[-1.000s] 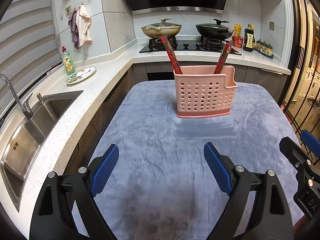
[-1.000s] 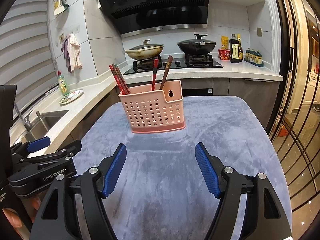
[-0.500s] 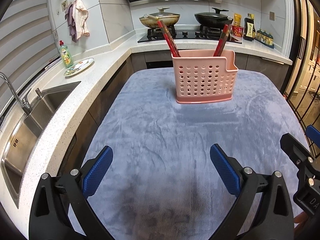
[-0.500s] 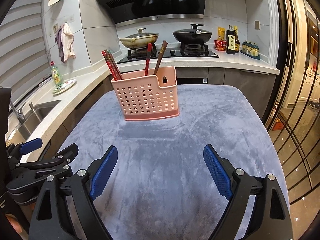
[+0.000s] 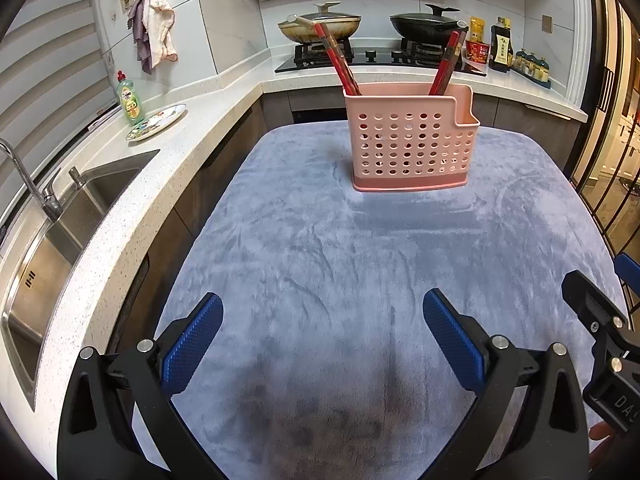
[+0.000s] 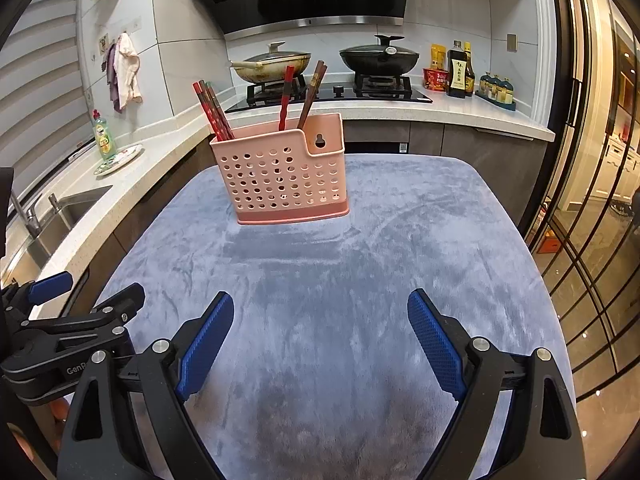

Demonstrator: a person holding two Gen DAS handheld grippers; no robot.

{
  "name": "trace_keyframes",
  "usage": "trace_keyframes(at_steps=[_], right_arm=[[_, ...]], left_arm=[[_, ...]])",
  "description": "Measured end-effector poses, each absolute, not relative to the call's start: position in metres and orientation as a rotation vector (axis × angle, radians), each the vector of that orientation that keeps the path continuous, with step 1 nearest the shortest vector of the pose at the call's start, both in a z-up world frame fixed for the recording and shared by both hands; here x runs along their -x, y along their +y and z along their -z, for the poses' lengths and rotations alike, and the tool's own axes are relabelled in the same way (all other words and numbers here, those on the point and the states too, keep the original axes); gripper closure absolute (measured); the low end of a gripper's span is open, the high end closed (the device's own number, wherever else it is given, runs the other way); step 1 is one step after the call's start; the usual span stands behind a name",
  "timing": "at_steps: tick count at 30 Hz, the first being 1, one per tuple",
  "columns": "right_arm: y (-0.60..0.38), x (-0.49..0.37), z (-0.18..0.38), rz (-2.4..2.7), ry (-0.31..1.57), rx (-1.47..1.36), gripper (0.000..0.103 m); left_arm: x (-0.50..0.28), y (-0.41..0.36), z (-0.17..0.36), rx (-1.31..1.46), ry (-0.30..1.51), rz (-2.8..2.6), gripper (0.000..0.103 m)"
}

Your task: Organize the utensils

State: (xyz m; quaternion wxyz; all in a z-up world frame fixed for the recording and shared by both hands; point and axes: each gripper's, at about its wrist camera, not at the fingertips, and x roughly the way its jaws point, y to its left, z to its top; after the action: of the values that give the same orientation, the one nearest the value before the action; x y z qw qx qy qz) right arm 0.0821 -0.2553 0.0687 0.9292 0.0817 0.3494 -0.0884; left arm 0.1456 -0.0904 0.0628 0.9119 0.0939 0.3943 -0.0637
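Observation:
A pink perforated utensil holder [image 5: 412, 140] stands upright at the far middle of a table covered by a grey-blue cloth [image 5: 360, 264]; it also shows in the right wrist view [image 6: 282, 170]. Red chopsticks [image 5: 338, 60] lean out of its left side and more red chopsticks [image 5: 446, 64] out of its right; in the right wrist view they are the left bunch [image 6: 212, 110] and the right ones [image 6: 298, 96]. My left gripper [image 5: 322, 338] is open and empty above the near cloth. My right gripper [image 6: 320, 338] is open and empty beside it.
A white counter with a steel sink [image 5: 48, 248], a dish-soap bottle [image 5: 129, 98] and a plate [image 5: 157, 122] runs along the left. A stove with two pans [image 5: 320, 26] is behind the table. Glass doors [image 6: 600, 200] stand at the right.
Both grippers have shifted a little over the near cloth and stayed open and empty. The holder and chopsticks have not moved.

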Motion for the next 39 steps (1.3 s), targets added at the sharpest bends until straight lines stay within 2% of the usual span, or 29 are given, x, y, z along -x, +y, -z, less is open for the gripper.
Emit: trace_keyframes(at_steps=[39], right_arm=[[-0.2516,-0.0867,-0.0642,0.19,0.737,-0.147,0.018]], left_arm=[[-0.1476,-0.0872,-0.0601,-0.19,0.817,0.124,0.007]])
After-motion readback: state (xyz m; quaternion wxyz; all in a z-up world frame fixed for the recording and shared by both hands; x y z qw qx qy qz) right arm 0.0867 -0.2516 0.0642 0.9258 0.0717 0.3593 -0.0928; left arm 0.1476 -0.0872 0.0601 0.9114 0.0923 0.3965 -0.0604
